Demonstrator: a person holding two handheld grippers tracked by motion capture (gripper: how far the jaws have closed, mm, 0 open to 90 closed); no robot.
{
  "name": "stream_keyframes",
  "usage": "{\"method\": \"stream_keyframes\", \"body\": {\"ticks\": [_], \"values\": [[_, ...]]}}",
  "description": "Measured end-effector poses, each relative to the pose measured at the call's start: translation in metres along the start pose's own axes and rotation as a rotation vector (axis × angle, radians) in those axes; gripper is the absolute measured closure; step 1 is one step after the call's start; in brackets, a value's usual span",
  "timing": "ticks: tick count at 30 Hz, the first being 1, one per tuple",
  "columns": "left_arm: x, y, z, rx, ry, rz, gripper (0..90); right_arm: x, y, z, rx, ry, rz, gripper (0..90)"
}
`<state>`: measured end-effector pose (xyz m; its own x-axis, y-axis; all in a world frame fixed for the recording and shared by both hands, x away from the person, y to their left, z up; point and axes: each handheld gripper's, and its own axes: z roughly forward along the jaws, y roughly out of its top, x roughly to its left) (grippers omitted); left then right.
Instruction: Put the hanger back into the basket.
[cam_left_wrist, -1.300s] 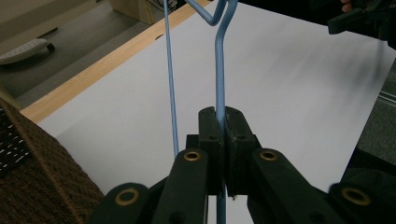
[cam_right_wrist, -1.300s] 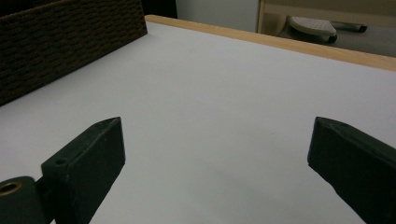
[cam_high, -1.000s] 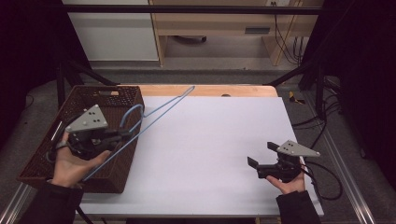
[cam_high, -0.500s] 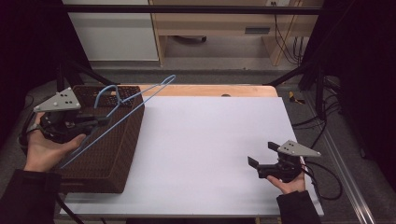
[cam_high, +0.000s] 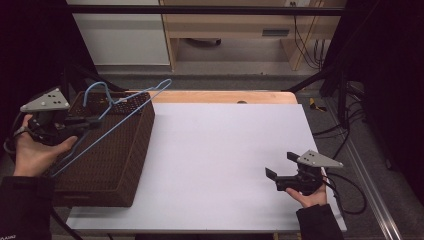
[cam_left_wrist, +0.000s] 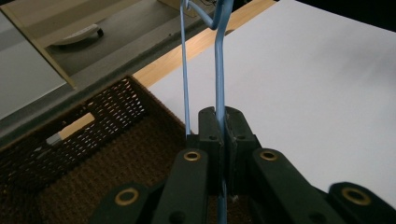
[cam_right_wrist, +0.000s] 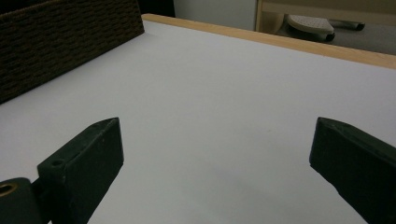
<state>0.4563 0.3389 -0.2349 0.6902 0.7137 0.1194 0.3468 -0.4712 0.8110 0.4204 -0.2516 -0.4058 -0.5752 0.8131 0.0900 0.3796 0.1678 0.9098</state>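
Left gripper (cam_high: 89, 121) pinching a blue wire hanger (cam_high: 131, 102) (jaws pressed on its wire), held over the brown wicker basket (cam_high: 112, 165) at the table's (cam_high: 225, 150) left, right gripper (cam_high: 280, 168) spread wide, near right.

Light-blue wire hanger (cam_high: 117, 107), tilted, hook up, lifted above the brown wicker basket (cam_high: 115, 165), left of table

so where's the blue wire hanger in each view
high view: blue wire hanger at the left, over the brown wicker basket, clamped in the left gripper.
left gripper view: centre, a wire pinched between the shut jaws, running to the top edge.
right gripper view: not in it.
shared landmark: the wicker basket, at the lower left in the left gripper view, at the top left in the right gripper view.
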Motion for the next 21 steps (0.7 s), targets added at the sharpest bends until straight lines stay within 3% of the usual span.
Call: {"method": "stream_keyframes", "body": {"ticks": [7, 13, 21], "values": [[0.016, -0.012, 0.000, 0.014, 0.032, -0.019, 87.3, 0.000, 0.000, 0.001, 0.000, 0.002, -0.003, 3.5], [0.031, -0.027, 0.003, 0.046, 0.066, -0.065, 87.3, 0.000, 0.000, 0.001, 0.001, 0.003, -0.004, 3.5], [0.043, -0.044, 0.007, 0.076, 0.099, -0.091, 87.3, 0.001, 0.000, 0.001, 0.006, 0.003, -0.004, 3.5]]}}
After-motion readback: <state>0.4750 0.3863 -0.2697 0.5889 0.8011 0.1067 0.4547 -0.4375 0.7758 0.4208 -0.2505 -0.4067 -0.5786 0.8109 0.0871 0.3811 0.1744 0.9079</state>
